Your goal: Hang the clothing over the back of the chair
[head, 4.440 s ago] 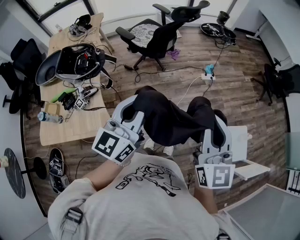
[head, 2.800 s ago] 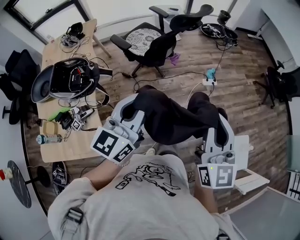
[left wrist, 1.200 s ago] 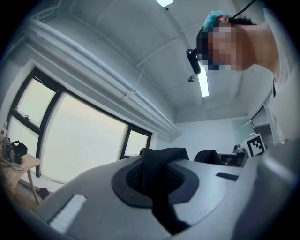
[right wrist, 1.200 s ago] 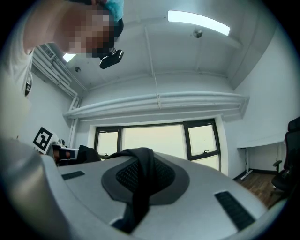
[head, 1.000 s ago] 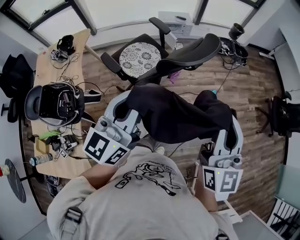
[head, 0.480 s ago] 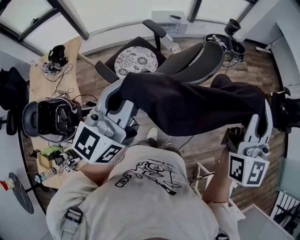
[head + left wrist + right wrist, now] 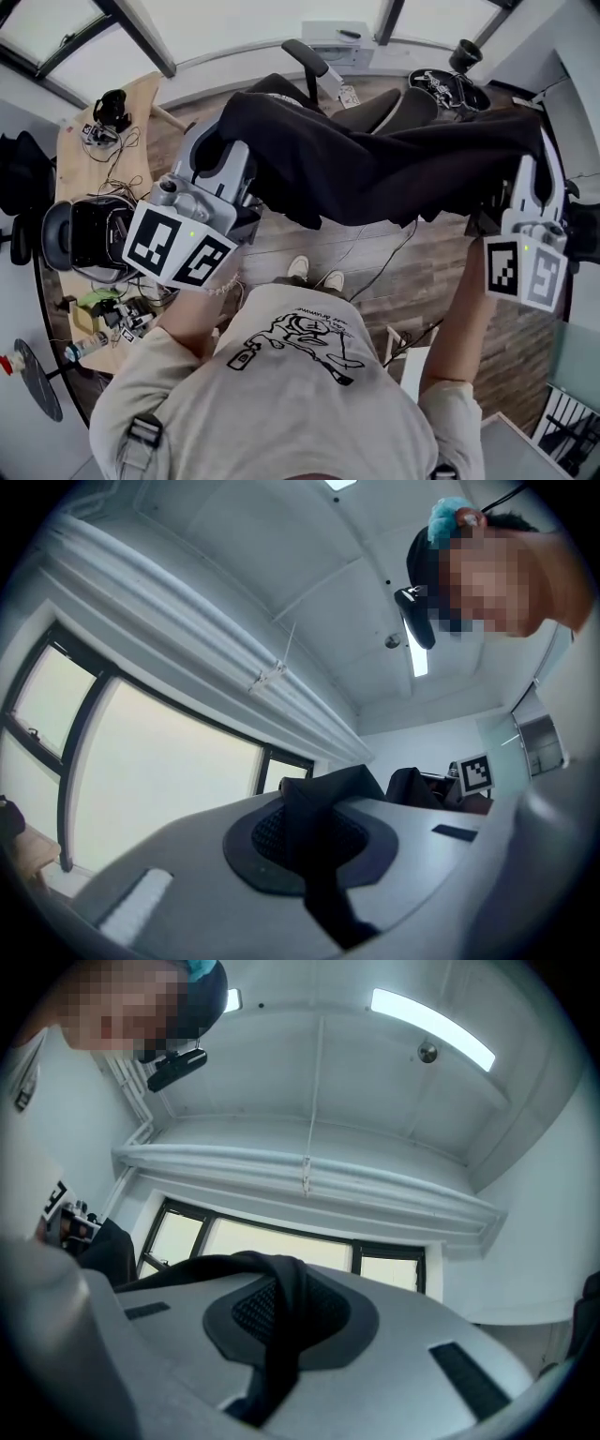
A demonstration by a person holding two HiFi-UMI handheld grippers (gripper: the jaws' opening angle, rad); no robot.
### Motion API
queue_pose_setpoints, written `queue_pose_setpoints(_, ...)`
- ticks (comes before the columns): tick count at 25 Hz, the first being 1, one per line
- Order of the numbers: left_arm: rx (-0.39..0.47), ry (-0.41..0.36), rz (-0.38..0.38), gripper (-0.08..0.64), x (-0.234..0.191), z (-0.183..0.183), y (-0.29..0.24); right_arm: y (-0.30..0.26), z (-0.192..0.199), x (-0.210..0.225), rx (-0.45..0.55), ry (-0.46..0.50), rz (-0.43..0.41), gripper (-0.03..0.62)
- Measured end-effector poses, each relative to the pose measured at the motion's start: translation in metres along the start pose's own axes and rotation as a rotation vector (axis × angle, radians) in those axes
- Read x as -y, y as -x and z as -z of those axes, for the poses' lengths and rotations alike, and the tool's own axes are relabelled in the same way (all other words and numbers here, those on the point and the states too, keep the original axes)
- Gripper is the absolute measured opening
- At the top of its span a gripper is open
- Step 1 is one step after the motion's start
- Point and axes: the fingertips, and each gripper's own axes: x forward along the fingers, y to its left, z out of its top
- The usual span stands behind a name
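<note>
My left hand-held gripper and right hand-held gripper each clamp an edge of the clothing, stretched between them over the chair back. Risk: uneven release would likely let it slide off one side; thin pinches may slip.

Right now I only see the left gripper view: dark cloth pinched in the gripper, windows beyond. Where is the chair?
Observer: Straight ahead; the chair's backrest peeks above the clothing.
Operator: Who holds the far end?
Observer: The right gripper is shut on it; it stretches from the left gripper across.
Operator: Draped yet?
Observer: Its lower edge hangs free above the wooden floor; backrest contact I cannot tell.
</note>
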Motion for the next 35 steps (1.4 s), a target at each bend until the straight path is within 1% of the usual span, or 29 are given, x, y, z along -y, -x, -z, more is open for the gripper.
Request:
queue_pose_setpoints(4,-0.021,-0.029,-0.062,0.011,-0.022,0.011,-0.017,-0.03,0.022,0.013,-0.035,0.013,-0.023,0.011)
queue_pose_setpoints(9,-0.073,-0.038,-0.137,0.011,-0.056,0.042,-0.035,-0.059,0.075,0.021,-0.125,0.0,-0.041,0.011)
queue_pose_setpoints(14,-0.152,-0.053,-0.19,0.011,-0.08,0.079,-0.049,-0.078,0.131,0.022,-0.234,-0.012,-0.057,0.011)
queue_pose_setpoints(18,-0.223,-0.051,-0.225,0.011,-0.096,0.111,-0.059,-0.092,0.169,0.026,-0.311,0.004,-0.066,0.011)
queue_pose_setpoints(23,-0.316,-0.039,-0.244,0.011,-0.108,0.152,-0.064,-0.103,0.215,0.024,-0.41,0.008,-0.088,0.011)
queue_pose_setpoints(29,-0.416,-0.019,-0.249,0.012,-0.112,0.198,-0.059,-0.098,0.264,0.019,-0.527,-0.001,-0.112,0.012)
queue_pose_setpoints(33,-0.459,-0.014,-0.241,0.014,-0.111,0.216,-0.054,-0.089,0.285,0.023,-0.585,0.008,-0.094,0.012)
queue_pose_setpoints(35,-0.474,-0.017,-0.229,0.026,-0.109,0.22,-0.052,-0.086,0.291,0.024,-0.602,-0.006,-0.092,0.014)
